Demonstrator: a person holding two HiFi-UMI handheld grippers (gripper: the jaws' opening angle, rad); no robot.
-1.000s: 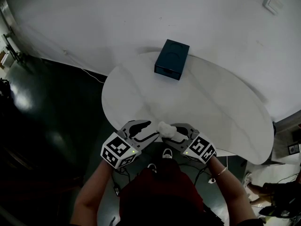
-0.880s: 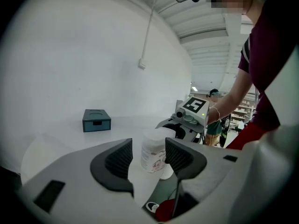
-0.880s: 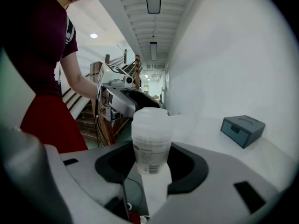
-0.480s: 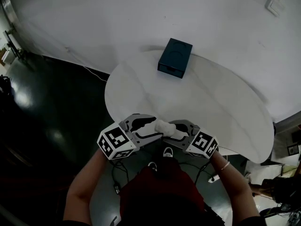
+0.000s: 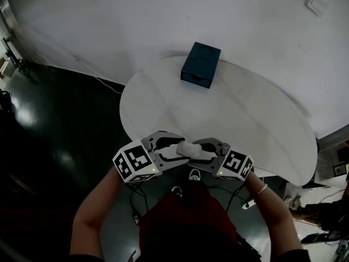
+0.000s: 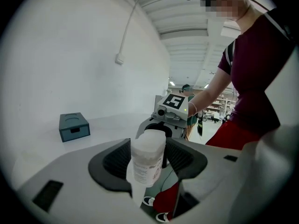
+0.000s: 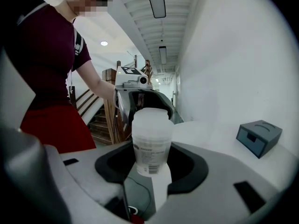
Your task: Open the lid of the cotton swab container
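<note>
Here's the cotton swab container (image 5: 191,148), upright and held in the air just over the near rim of the white table (image 5: 245,113), sandwiched between two tools that face each other. The right gripper (image 7: 152,164) has its jaws closed on the labelled body, below the lid (image 7: 150,116), which sits on top and looks fully seated. The left gripper (image 6: 148,158) has just been opening its jaws and now stands wide. The container is between its pads, but they seem to sit just clear of its sides.

So the job now, as I read it, is a re-grip. The left wants to come up to the lid alone, square to it, with no pad lapping over the seam onto the body. The right should hold firm but not crush (that thin plastic looks like it would flex), and stay low so the lid has room to come off. Then pull straight along the container's axis, keeping it upright so the swabs don't spill. The blue box (image 5: 200,65) sits well apart at the far side, out of the way.
</note>
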